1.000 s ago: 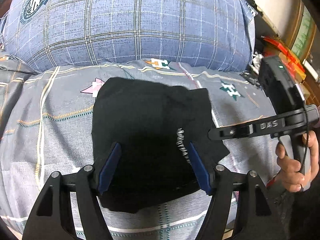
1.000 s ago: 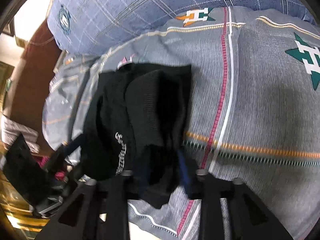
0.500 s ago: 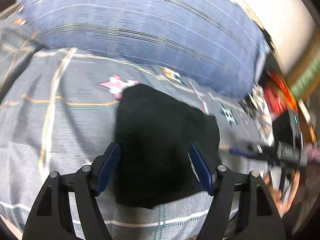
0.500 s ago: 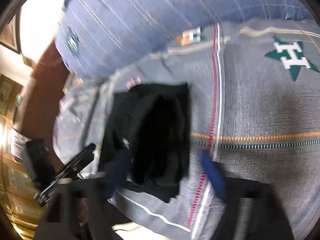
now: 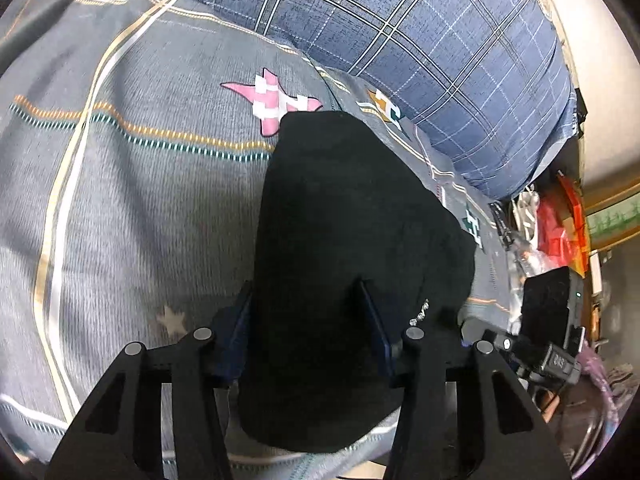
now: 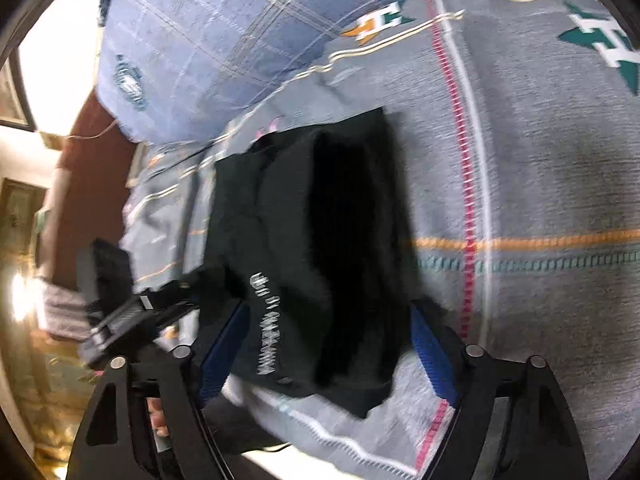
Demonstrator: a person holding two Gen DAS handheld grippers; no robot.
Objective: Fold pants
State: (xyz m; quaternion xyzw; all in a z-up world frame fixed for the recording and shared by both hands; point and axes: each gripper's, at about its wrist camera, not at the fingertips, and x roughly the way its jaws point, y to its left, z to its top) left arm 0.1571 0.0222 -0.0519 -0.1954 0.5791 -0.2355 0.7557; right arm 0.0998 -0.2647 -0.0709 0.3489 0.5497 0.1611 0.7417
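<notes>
Black pants point(image 5: 344, 240) lie folded into a compact stack on the grey patterned bedspread point(image 5: 132, 208). White lettering runs along one edge. My left gripper point(image 5: 306, 320) is open, its blue pads straddling the near end of the stack. The stack also shows in the right wrist view point(image 6: 320, 248). My right gripper point(image 6: 328, 344) is open, with its fingers on either side of the stack's near edge. The left gripper point(image 6: 132, 308) appears in the right wrist view at the left of the pants.
A blue plaid pillow point(image 5: 420, 48) lies behind the pants. Clutter with red and orange items point(image 5: 560, 224) stands at the right of the bed. The bed's front edge point(image 6: 320, 444) runs just below the stack. A brown headboard point(image 6: 92, 184) is at left.
My left gripper has swung left and moved in closer, so the pants now fill the gap between its fingers. My right gripper has opened wide and let go of the fabric.
</notes>
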